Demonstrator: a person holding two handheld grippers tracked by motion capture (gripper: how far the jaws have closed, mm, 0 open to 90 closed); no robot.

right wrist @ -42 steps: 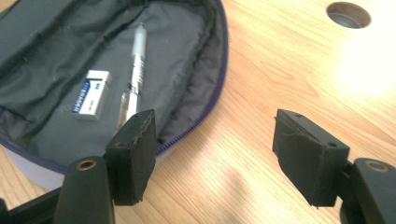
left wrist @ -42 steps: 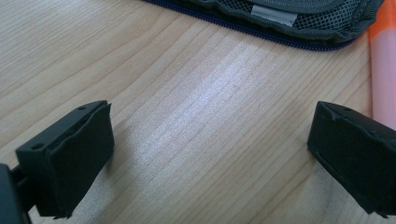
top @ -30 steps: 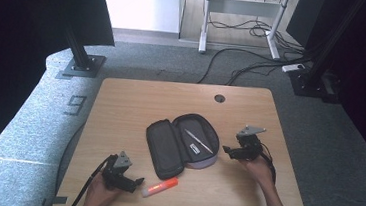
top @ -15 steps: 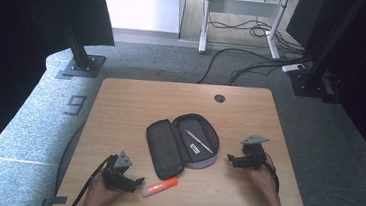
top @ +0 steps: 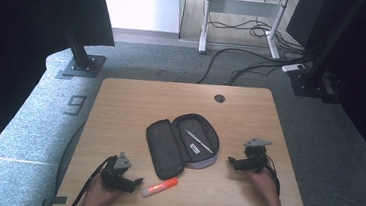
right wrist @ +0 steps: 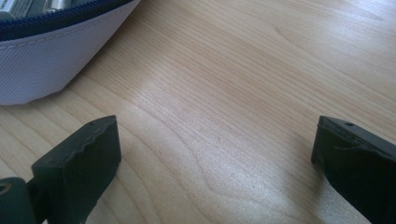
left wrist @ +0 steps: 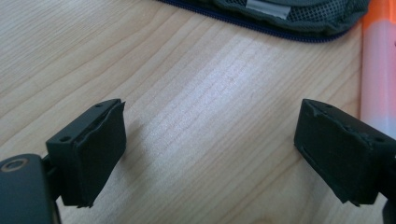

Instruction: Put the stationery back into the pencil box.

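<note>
With the orange highlighter (top: 160, 187) lying at five o'clock off my left gripper (top: 134, 182), beside the open pencil case (top: 180, 143), both my jaws gape empty, and a careless approach could roll it off the desk (top: 120, 107).

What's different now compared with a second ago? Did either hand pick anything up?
The right gripper drew back from the open pencil case toward the person's side of the table, open and empty. Nothing was taken hold of or let go. The left gripper stayed beside the orange marker, open, and the case, with the pen inside, kept its place.
</note>
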